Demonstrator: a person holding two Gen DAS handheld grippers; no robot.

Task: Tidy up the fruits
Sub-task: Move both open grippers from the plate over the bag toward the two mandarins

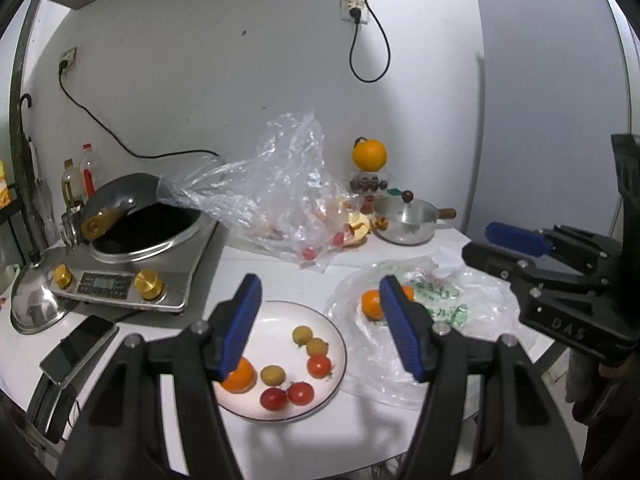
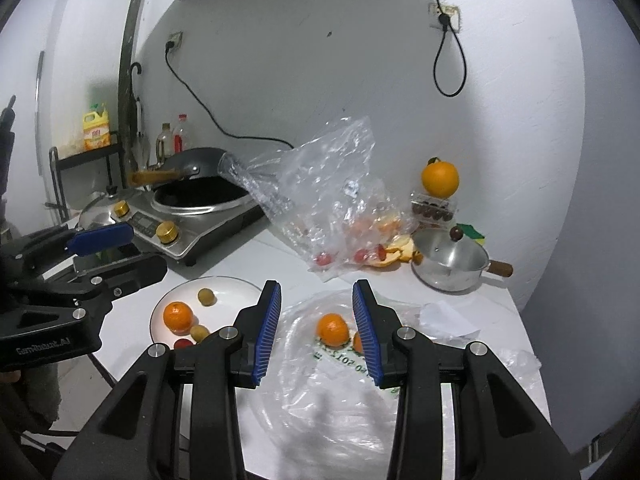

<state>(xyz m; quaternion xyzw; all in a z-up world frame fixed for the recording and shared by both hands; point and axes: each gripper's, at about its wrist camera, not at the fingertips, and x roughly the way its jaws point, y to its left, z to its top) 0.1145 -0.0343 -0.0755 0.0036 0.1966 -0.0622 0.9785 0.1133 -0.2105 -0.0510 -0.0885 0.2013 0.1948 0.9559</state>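
The right gripper (image 2: pixel 316 328), jaws parted and empty, points straight at the mandarin (image 2: pixel 332 329) on the flat plastic bag (image 2: pixel 420 364), nearer than the spread, empty left gripper (image 1: pixel 320 328).

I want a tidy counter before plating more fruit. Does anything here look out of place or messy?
Yes. Orange peel lies loose on the counter beside the steel pot. A clear plastic bag droops over the wok's rim, and an orange is perched on a small clear box.
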